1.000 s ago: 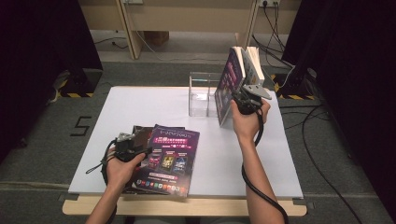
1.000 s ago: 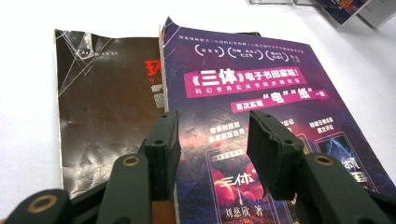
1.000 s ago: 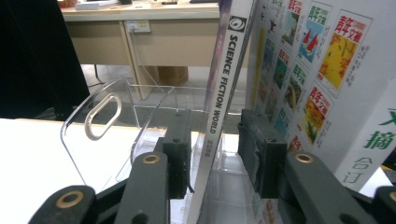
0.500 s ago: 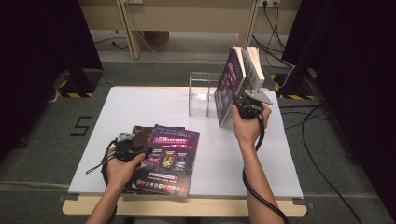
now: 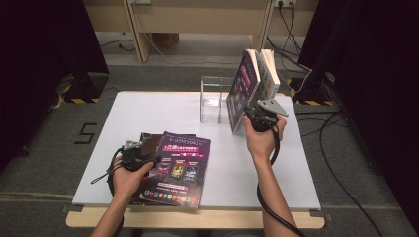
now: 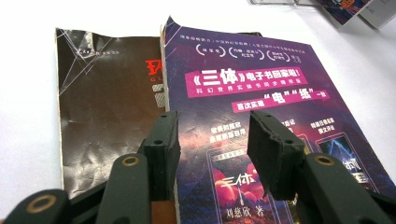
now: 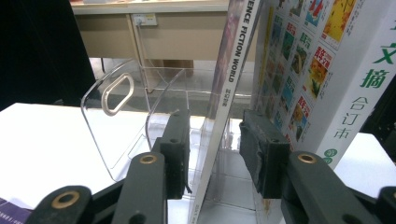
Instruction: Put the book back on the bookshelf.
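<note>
Purple-covered, the thin magazine stands on edge in the clear acrylic rack at the back of the white table, leaning against the thicker white books. The right gripper straddles its spine, jaws apart with gaps on both sides, gripping nothing. Nearer the person, the left gripper hovers open over another purple magazine lying flat, overlapping a dark brown one.

A white rectangular desk stands on grey carpet floor. Behind it a pale wooden bench spans the room, flanked by black curtains.
</note>
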